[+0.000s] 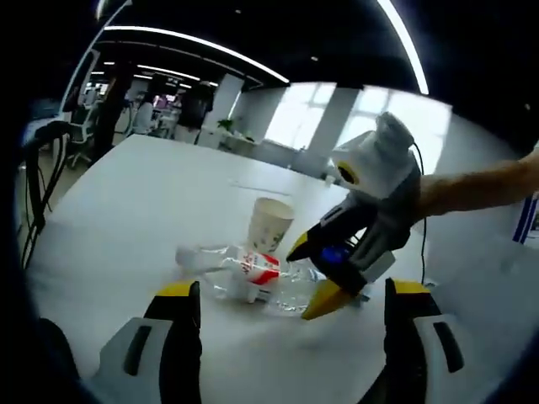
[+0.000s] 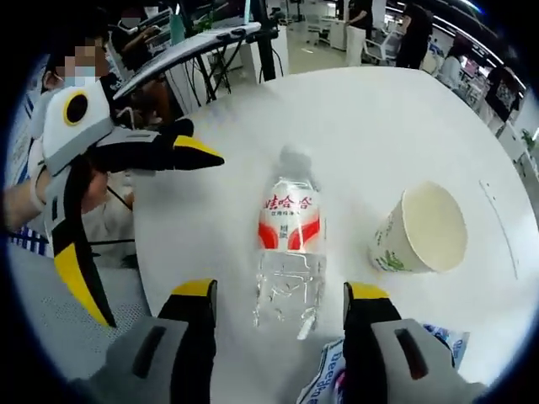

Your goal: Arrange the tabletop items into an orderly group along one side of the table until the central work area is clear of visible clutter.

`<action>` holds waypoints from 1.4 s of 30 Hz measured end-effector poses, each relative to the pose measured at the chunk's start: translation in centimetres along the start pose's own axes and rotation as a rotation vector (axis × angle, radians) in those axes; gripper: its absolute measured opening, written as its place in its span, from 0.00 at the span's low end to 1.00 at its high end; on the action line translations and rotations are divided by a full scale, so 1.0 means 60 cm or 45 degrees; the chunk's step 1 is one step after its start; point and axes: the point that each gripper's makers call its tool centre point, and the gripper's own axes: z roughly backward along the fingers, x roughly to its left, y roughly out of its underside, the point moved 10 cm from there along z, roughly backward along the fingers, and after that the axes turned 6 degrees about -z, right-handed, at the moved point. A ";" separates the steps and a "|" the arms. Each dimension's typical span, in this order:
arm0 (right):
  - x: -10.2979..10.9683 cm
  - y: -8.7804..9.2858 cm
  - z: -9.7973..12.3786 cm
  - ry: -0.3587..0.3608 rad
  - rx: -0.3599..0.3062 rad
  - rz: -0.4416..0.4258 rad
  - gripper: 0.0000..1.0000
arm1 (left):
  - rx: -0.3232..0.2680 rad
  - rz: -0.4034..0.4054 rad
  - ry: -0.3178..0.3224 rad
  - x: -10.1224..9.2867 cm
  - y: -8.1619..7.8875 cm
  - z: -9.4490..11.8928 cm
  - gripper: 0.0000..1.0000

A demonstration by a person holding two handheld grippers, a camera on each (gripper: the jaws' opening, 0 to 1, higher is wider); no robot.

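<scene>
On the white table (image 2: 404, 109) a water bottle (image 2: 288, 252) lies flat beside a paper cup (image 2: 421, 229). Right gripper (image 2: 280, 305) and left gripper (image 1: 293, 303) are both wide open, holding nothing.

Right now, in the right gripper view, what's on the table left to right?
Left gripper → plastic bottle, lying flat on the white table → paper cup.
</scene>
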 end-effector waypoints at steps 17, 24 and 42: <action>-0.001 -0.013 -0.003 0.008 0.051 0.031 0.58 | -0.009 0.018 0.007 0.014 0.002 -0.010 0.88; 0.005 -0.019 -0.001 0.010 0.080 0.033 0.58 | -0.013 0.025 0.001 0.018 0.001 -0.008 0.88; -0.003 -0.031 -0.033 0.056 0.204 0.128 0.51 | -0.030 0.067 -0.019 0.020 0.009 0.001 0.87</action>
